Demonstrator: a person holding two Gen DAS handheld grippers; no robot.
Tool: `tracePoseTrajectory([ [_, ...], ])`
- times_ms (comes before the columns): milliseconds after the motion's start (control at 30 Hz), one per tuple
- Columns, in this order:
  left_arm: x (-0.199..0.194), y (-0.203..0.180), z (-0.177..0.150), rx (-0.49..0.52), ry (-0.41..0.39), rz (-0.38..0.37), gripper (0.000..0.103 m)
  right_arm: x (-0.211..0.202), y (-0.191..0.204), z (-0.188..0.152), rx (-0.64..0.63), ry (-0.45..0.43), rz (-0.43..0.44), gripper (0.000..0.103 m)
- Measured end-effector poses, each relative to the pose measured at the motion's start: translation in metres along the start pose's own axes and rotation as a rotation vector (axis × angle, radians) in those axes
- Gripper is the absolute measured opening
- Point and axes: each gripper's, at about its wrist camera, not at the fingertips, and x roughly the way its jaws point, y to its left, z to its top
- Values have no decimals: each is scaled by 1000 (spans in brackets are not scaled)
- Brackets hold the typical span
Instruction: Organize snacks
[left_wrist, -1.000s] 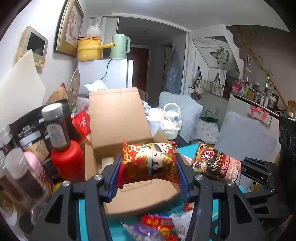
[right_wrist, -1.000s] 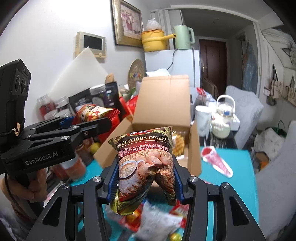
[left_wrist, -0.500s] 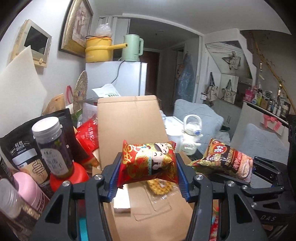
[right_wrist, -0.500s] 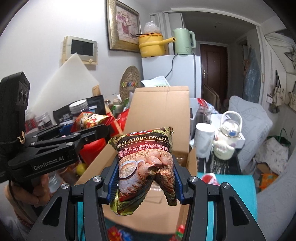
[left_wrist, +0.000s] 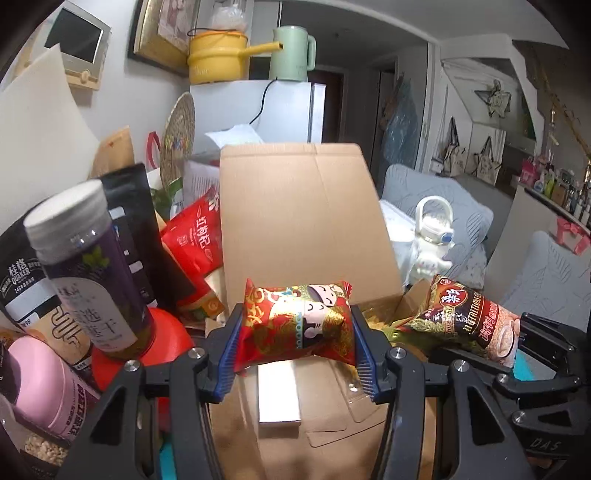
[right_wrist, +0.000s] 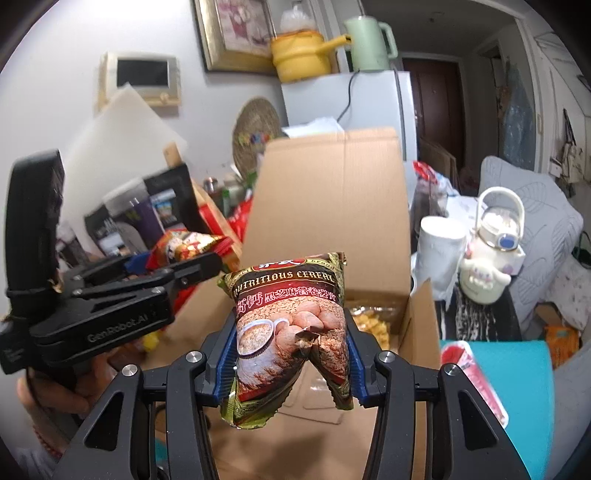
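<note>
The left gripper (left_wrist: 297, 334) clamped a red snack packet (left_wrist: 295, 325) and the right gripper (right_wrist: 291, 343) a cereal bag (right_wrist: 291, 332), both above the open cardboard box (left_wrist: 299, 221).

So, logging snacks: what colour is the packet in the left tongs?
Red packet with gold patterning; left wrist view.

Two handheld grippers, both matte black plastic with silver screw heads on the linkage arms and ribbed blue pads on the fingers (left_wrist: 364, 365). The left gripper (right_wrist: 184, 254) carries white lettering (GenRobot.AI) on its side; below that lettering, bare skin of the person's left hand (right_wrist: 55, 391).
</note>
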Motion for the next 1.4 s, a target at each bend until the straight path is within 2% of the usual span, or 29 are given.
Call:
tracePoseTrajectory([
  [433, 53, -6, -19, 38, 148, 50, 53, 42, -22, -14, 29, 114, -81, 49],
  [700, 69, -7, -26, 60, 217, 91, 53, 62, -27, -22, 37, 180, -118, 49],
  [867, 83, -5, -33, 53, 289, 98, 54, 70, -30, -25, 68, 223, -74, 51],
  [1100, 101, -3, -40, 36, 373, 100, 54, 74, -34, -28, 93, 251, -103, 54],
  [1200, 105, -6, -42, 52, 380, 112, 56, 73, -33, -27, 90, 252, -103, 57],
  [1267, 104, -8, -41, 55, 380, 115, 61, 72, -31, -27, 83, 249, -101, 64],
  [1400, 99, -9, -40, 62, 371, 137, 67, 70, -27, -26, 62, 243, -119, 64],
])
